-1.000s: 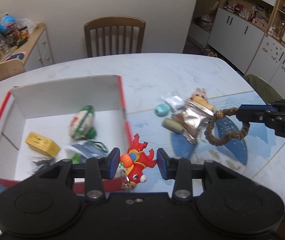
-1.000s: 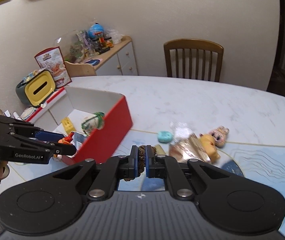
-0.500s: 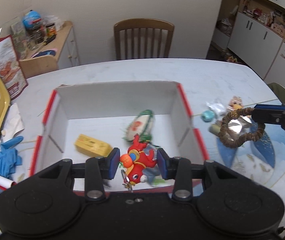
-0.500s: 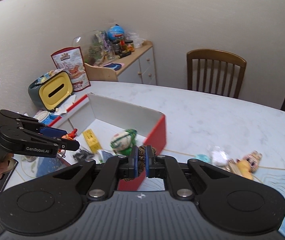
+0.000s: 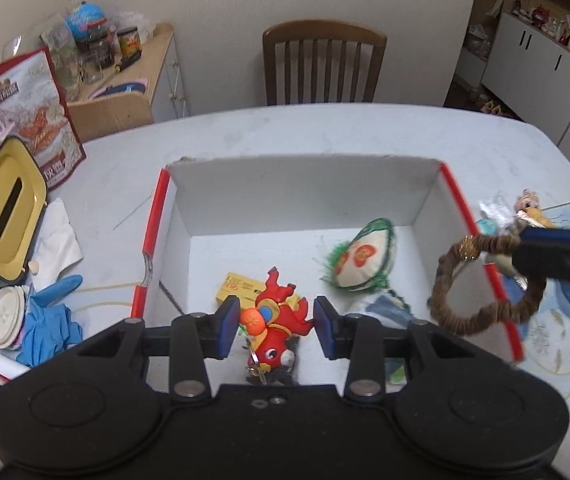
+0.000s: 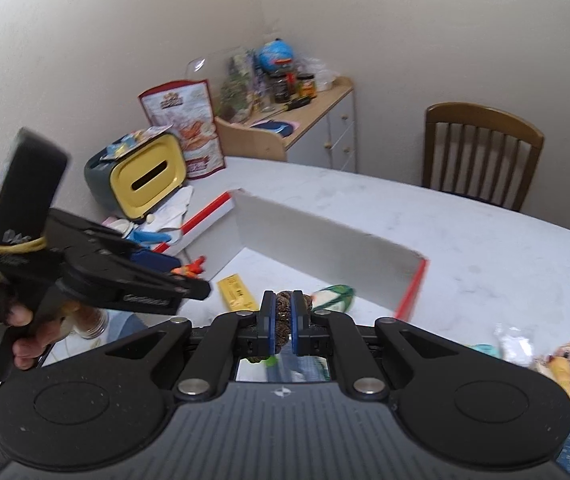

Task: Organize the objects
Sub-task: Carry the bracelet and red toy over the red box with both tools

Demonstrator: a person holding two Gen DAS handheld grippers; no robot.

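A red-edged white cardboard box [image 5: 305, 196] lies open on the table, holding a yellow pack [image 5: 241, 286] and a green-and-white pouch [image 5: 361, 256]. My left gripper [image 5: 276, 322] hangs over the box's near side, shut on a red toy figure [image 5: 281, 332] with a key ring dangling below it. Above the box's right wall, my right gripper [image 5: 525, 236] is shut on a brown bead bracelet [image 5: 481, 320]. In the right wrist view the bracelet [image 6: 281, 308] sits pinched in the right gripper [image 6: 281, 316], with the left gripper [image 6: 189, 280] and box [image 6: 325, 248] ahead.
Right of the box lie a small doll [image 5: 529, 208], a clear wrapper and a teal item on a blue mat. To the left are a yellow tissue box [image 5: 5, 208], blue gloves [image 5: 49, 320] and a snack bag [image 5: 25, 108]. A wooden chair [image 5: 321, 64] stands behind the table.
Both grippers have moved left: the left one from the box's right wall to over its inside with the red toy, the right one from the loose pile to the box's right wall with the bracelet.
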